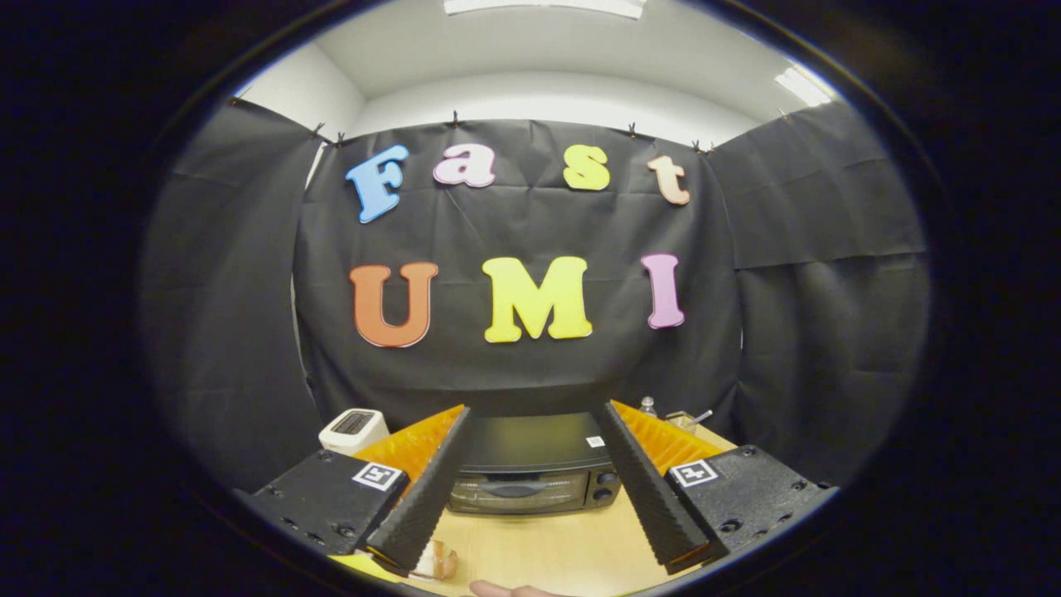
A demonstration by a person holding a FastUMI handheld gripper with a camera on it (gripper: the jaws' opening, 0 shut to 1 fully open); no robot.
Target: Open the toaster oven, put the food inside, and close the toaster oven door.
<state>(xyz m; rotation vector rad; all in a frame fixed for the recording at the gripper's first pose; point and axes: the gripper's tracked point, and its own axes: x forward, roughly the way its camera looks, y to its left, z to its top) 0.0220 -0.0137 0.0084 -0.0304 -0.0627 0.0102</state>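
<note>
A black toaster oven point(530, 468) stands on the wooden table point(547, 547), beyond my fingers and framed between them, its glass door shut. My gripper point(535, 414) is open, held above the table with nothing between its fingers. A small clear dish holding something brownish point(437, 564) sits near the table's front, just beside the left finger. I cannot tell what the food is.
A white toaster point(354, 429) stands to the left of the oven at the back. Small items, a bottle top point(647, 405) among them, sit behind the oven to the right. A fingertip of a person point(510, 589) shows at the table's front edge.
</note>
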